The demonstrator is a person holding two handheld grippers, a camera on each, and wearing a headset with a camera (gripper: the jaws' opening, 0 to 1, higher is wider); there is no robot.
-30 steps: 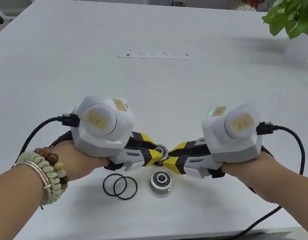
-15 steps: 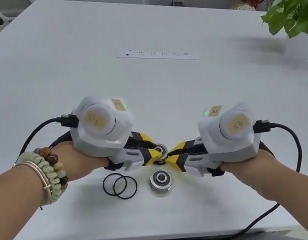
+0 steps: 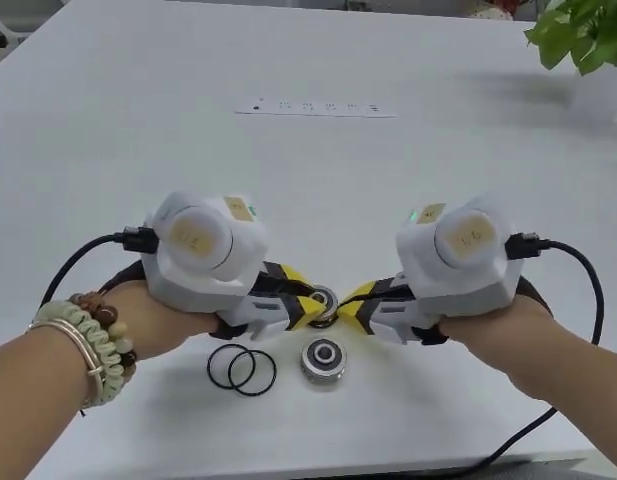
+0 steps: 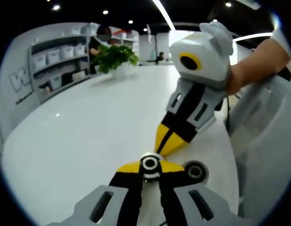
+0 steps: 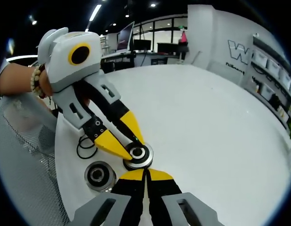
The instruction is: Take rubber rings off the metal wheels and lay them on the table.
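Close to the near edge of the tabletop (image 3: 408, 180) lie two black rubber rings (image 3: 241, 370), overlapping. Just right of them is a loose metal wheel (image 3: 323, 361), silver with a dark hub, lying flat. Just behind these, the left gripper (image 3: 310, 308) is clamped on a second metal wheel (image 3: 322, 297). The right gripper (image 3: 342, 304) meets that wheel's rim with its tips, jaws pressed together; whether a ring is nipped between them cannot be told. Beyond, the white top lies open as far as a marked strip (image 3: 315, 108) at mid-width and a leafy plant (image 3: 580, 35) at the far right corner.
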